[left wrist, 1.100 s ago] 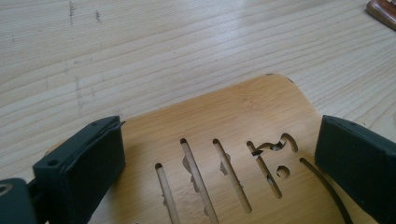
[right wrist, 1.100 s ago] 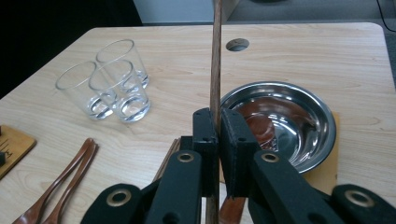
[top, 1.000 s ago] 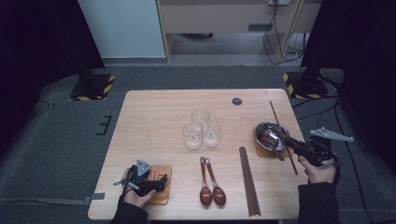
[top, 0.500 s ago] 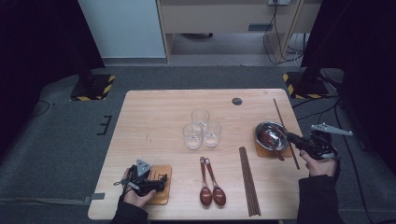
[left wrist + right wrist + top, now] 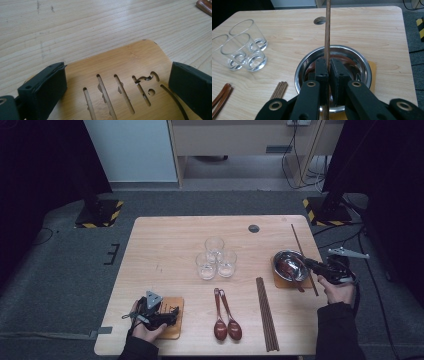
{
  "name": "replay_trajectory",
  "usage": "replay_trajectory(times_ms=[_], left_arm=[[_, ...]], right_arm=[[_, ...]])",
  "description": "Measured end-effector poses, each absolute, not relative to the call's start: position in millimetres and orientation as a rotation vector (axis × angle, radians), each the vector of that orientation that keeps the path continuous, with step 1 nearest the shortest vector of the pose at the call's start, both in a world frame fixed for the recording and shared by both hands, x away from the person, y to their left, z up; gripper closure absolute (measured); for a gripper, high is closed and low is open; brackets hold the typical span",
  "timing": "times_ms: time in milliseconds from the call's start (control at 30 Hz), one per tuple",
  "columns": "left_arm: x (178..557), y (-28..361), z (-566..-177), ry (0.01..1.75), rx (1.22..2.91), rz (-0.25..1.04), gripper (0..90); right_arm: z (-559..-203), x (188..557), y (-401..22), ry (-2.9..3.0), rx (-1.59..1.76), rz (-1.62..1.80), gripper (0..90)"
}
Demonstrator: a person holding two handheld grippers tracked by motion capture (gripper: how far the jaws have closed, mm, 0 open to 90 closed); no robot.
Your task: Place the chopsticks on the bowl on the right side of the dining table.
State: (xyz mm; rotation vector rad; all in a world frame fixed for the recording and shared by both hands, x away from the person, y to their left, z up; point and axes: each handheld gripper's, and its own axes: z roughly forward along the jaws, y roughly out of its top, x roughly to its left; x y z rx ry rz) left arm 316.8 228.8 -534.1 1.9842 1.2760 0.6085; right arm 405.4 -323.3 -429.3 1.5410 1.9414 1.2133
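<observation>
Near the person, the left gripper rests over a wooden coaster, its jaws spread wide and holding nothing, as if waiting. Farther over, the right gripper is clamped on one chopstick, held above the metal bowl, likely so it can be set down with care. The bowl sits on another coaster. The gripper hides the chopstick's near end. Three glasses stand farther back.

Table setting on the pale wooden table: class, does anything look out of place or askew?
Yes. One thin brown wooden chopstick is apart from the bundle of brown wooden chopsticks, clamped in the right gripper over the round steel bowl on its wooden coaster.
</observation>
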Motion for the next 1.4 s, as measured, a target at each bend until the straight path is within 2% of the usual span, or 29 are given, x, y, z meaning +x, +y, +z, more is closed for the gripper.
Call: replay_trajectory(times_ms=[700, 1400], left_arm=[[317, 229, -534, 1.276, 1.984, 0.608, 0.7], [317, 229, -534, 1.276, 1.985, 0.608, 0.7]], right_arm=[[-456, 434, -318, 2.022, 1.573, 1.074, 85.2], [-471, 442, -305, 2.104, 1.592, 0.951, 85.1]])
